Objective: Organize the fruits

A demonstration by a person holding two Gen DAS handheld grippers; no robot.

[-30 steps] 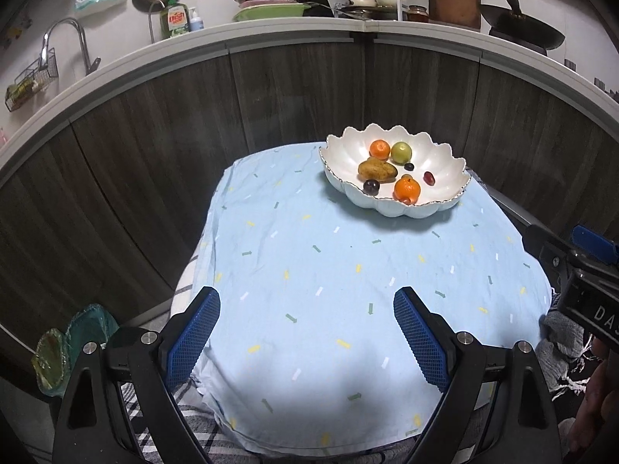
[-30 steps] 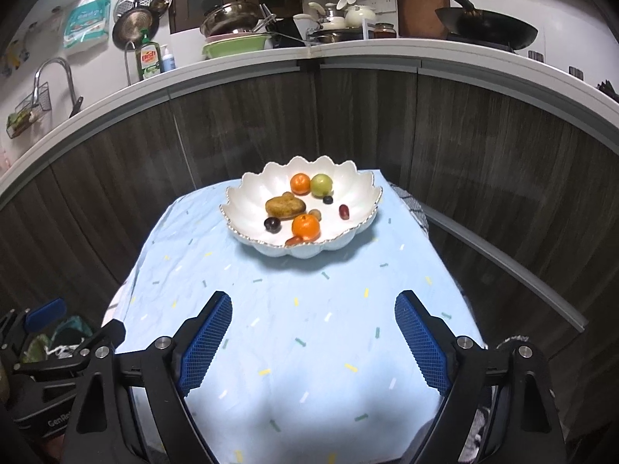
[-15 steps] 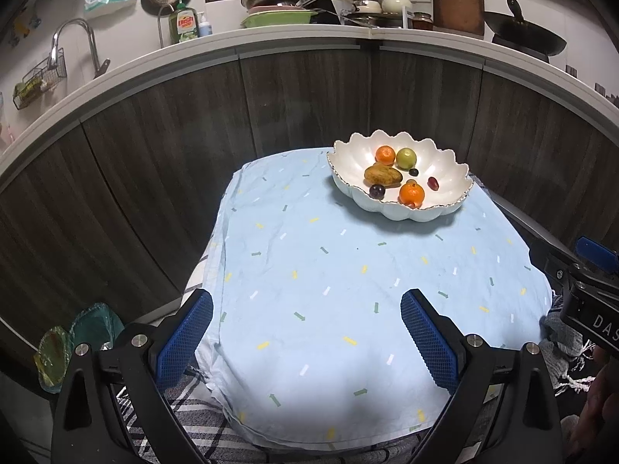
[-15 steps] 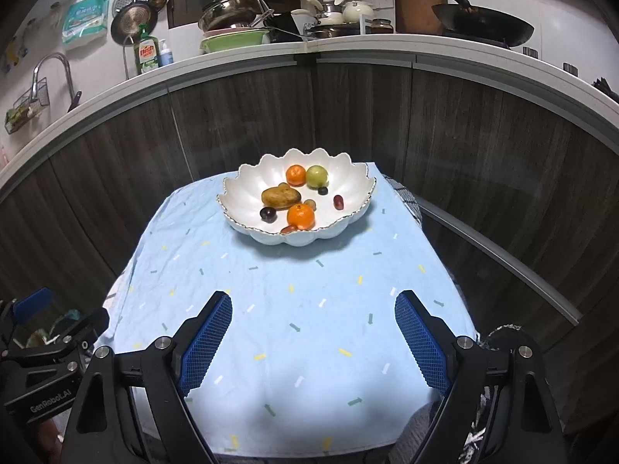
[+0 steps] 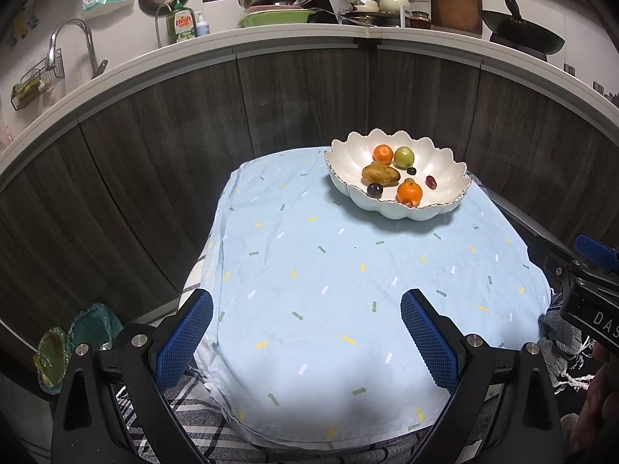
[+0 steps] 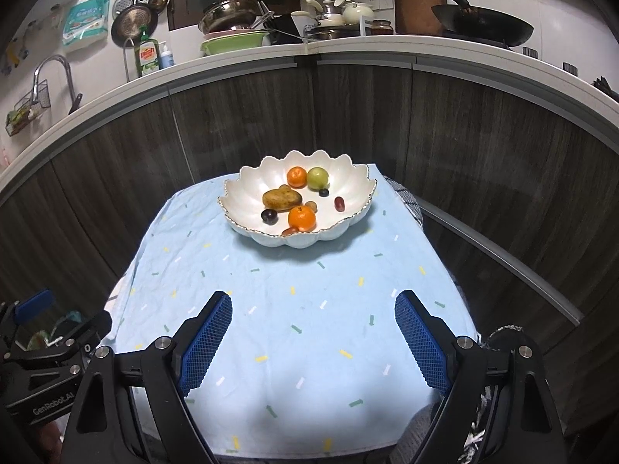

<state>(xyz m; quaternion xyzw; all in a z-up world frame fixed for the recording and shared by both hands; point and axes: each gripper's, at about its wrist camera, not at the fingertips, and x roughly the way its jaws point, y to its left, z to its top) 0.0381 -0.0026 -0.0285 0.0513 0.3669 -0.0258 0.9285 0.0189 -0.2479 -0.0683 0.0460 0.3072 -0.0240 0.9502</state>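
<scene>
A white scalloped bowl [image 5: 348,162] [image 6: 247,189] stands at the far side of a small table under a light blue cloth [image 5: 329,270] [image 6: 294,294]. In it lie two oranges [image 5: 409,192] [image 6: 301,218], a green apple [image 5: 403,156] [image 6: 318,178], a brown pear-like fruit [image 5: 380,174] [image 6: 281,198], a dark plum [image 5: 374,190] [image 6: 268,215] and small grapes [image 5: 431,181] [image 6: 339,203]. My left gripper [image 5: 305,334] is open and empty above the near cloth edge. My right gripper [image 6: 313,338] is open and empty, also well short of the bowl.
A dark wood cabinet front curves behind the table. A counter above holds a tap [image 5: 73,38], dish soap [image 5: 180,23], pans and a wok [image 5: 522,36]. The right gripper's body shows in the left wrist view [image 5: 584,282]. Green bags [image 5: 69,344] lie on the floor at left.
Both grippers have drawn back from the bowl and risen a little; the bowl looks smaller and farther. Both stay open and empty. The fruit has not moved.
</scene>
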